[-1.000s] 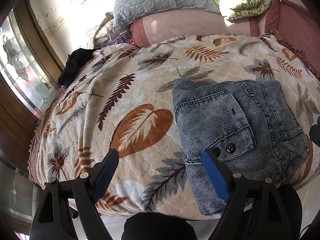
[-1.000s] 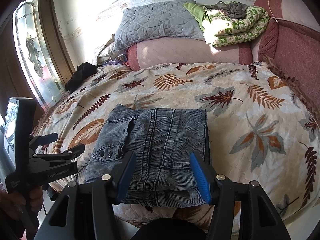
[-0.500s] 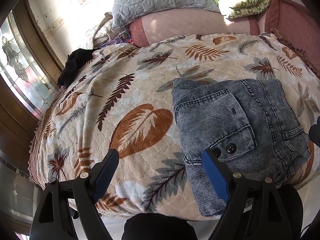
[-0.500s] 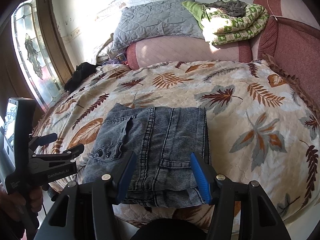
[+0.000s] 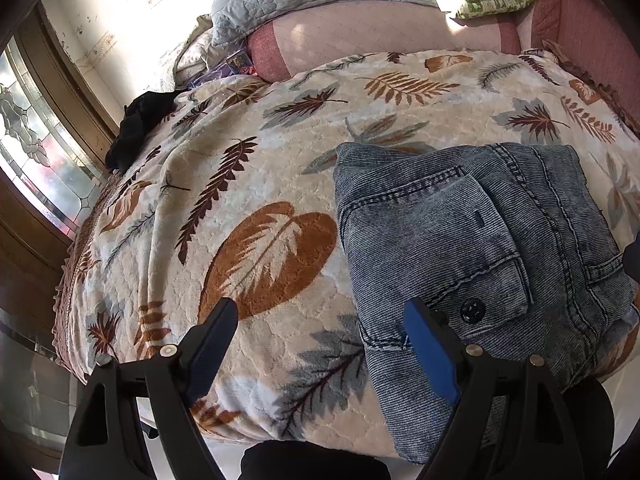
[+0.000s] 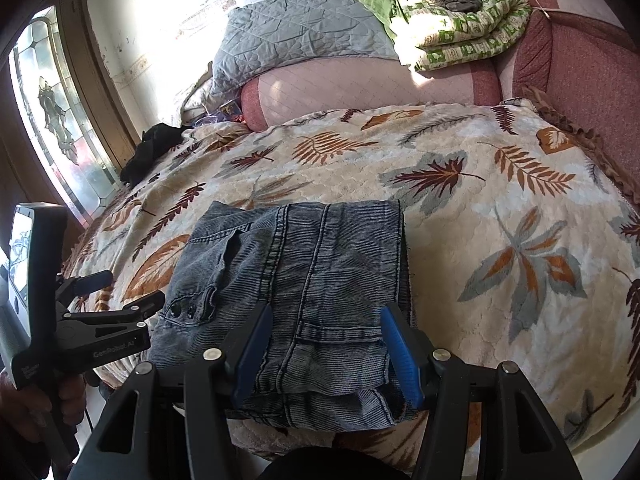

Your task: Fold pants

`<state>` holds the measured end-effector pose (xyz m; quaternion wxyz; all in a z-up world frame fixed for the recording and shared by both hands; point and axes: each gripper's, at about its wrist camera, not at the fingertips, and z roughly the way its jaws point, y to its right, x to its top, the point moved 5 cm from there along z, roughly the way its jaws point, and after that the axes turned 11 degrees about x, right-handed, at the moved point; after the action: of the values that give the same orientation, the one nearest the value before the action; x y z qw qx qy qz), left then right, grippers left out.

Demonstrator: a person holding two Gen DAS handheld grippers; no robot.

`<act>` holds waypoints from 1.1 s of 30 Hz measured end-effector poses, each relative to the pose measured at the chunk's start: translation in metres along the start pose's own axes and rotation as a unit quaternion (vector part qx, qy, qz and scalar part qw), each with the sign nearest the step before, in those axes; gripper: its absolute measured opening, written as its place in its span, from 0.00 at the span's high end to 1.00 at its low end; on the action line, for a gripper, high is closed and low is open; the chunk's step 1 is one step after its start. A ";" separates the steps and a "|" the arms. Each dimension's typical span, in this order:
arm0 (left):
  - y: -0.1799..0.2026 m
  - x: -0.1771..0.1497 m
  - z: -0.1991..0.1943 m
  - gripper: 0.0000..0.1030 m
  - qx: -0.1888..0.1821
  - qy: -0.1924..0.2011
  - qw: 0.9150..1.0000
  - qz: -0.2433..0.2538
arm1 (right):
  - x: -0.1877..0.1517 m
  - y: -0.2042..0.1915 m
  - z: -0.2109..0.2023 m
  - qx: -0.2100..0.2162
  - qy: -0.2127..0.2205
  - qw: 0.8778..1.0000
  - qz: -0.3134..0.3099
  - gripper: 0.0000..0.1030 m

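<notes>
On the bed [image 6: 500, 184] near its front edge we see the pants [image 6: 304, 280], folded into a thick denim bundle: heavy, limp, grippy. We would grip stacked edges. Left claw [image 5: 320, 344] spread, empty; right claw [image 6: 324, 344] half-spread, pinching nothing.

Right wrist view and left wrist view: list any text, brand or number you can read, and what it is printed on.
"GenRobot.AI": on the side of the left claw, right wrist view.
A smaller two-line print near that claw's handle end: too small to read.
Small box by the pillows: print too blurred to read.
Jeans, left wrist view: no readable text.
</notes>
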<state>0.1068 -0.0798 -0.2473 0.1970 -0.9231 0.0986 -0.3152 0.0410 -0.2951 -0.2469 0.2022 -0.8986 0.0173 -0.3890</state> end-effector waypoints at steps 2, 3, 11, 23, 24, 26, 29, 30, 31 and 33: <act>0.002 0.004 0.004 0.17 -0.008 0.004 1.000 0.000 | 0.002 0.006 0.004 0.008 0.001 1.000 0.005 0.41; 0.003 0.006 0.005 0.17 -0.017 0.009 1.000 -0.001 | 0.003 0.010 0.007 0.012 0.003 1.000 0.007 0.37; 0.018 0.020 0.033 0.17 -0.158 -0.017 0.987 -0.008 | 0.017 0.064 0.037 0.085 0.001 0.992 0.098 0.28; 0.031 0.021 0.049 0.17 -0.305 -0.039 0.951 -0.037 | 0.008 0.057 0.079 0.153 -0.043 0.981 0.115 0.21; 0.032 0.021 0.049 0.17 -0.304 -0.039 0.951 -0.038 | 0.007 0.052 0.080 0.152 -0.050 0.982 0.105 0.23; 0.036 0.023 0.046 0.19 -0.301 -0.031 0.953 -0.031 | 0.007 0.046 0.083 0.131 -0.064 0.986 0.081 0.33; 0.035 0.023 0.048 0.27 -0.308 -0.037 0.950 -0.034 | 0.008 0.044 0.081 0.121 -0.067 0.987 0.080 0.59; 0.033 0.025 0.046 0.32 -0.311 -0.035 0.949 -0.040 | 0.008 0.043 0.079 0.120 -0.066 0.987 0.082 0.61; 0.032 0.026 0.043 0.42 -0.310 -0.031 0.950 -0.038 | 0.008 0.041 0.078 0.117 -0.064 0.988 0.078 0.63; 0.031 0.028 0.040 0.57 -0.301 -0.026 0.953 -0.027 | 0.010 0.032 0.073 0.100 -0.061 0.991 0.057 0.67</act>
<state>0.1518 -0.1046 -0.2743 -0.0957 -0.9499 0.1587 -0.2516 0.1035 -0.3008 -0.2969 0.3138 -0.8933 0.0166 -0.3213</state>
